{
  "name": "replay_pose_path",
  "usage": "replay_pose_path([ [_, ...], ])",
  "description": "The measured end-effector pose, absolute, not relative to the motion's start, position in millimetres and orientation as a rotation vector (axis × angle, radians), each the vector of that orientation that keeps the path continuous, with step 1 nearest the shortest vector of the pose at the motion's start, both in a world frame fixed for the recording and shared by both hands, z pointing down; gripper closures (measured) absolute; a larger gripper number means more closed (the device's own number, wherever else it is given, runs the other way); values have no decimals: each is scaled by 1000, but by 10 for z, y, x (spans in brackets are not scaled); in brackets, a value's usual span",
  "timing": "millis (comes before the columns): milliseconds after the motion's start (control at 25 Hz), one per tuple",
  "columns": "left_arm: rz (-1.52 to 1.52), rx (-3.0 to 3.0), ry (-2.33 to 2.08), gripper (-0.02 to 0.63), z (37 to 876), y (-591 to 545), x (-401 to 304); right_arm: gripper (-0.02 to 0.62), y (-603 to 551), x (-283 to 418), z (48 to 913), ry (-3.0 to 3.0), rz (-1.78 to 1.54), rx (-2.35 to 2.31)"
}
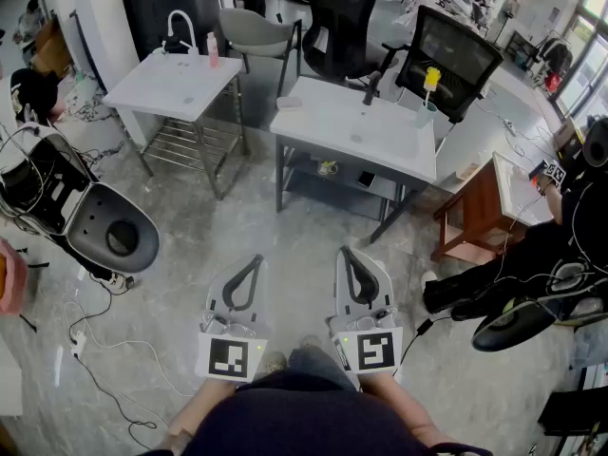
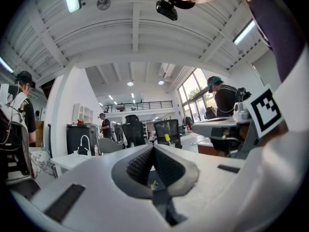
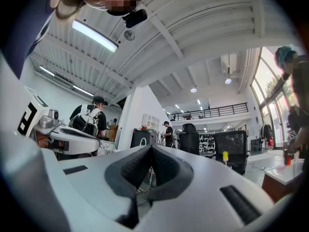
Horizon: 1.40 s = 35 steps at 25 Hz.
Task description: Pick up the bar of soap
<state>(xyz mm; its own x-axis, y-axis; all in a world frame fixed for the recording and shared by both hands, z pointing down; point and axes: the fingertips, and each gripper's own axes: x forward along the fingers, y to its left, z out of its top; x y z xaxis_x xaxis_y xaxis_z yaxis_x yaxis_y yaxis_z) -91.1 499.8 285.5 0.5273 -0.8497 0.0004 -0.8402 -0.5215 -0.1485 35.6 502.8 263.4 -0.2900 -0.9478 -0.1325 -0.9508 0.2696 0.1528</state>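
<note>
1. While both are held low over the floor (image 1: 285, 221), the left gripper (image 1: 253, 260) and right gripper (image 1: 348, 255) are clenched, jaw tips meeting, nothing between them.
2. The bar of soap (image 1: 288, 103) lies on the nearer sink table's (image 1: 323, 126) far left corner, well apart from both grippers; it is too small to tell its long axis.
3. A black faucet (image 1: 371, 88) and yellow brush (image 1: 432, 79) stand further right on that table.

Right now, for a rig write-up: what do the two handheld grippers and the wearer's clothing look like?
The left gripper and right gripper are white moulded shells with dark grey ribbed pads lining the jaws. Each carries a marker cube at its rear, printed with black-and-white squares. The person wears a dark top.
</note>
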Motion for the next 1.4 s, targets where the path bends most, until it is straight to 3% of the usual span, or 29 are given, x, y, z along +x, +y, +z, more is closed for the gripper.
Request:
replay_pose_path([
  [280,-79,-2659,1493,606,3032,5478,-1140,578,5584,-65,2859,2554,322,-1811],
  [680,2,-2661,1464,606,2904,5551,-1200,578,5719,-62,2674,2516,408,-1815],
  [800,-12,-2669,1452,606,2928,5426,-1160,573,5569,-69,2675,2545,420,-1785],
  [920,-18,-2666,1458,606,2930,5210,-1123,512,5328,-32,2658,2548,420,-1765],
  [1400,11,-2578,1496,606,2619,3886,-721,512,3919,419,2470,2528,409,-1670],
])
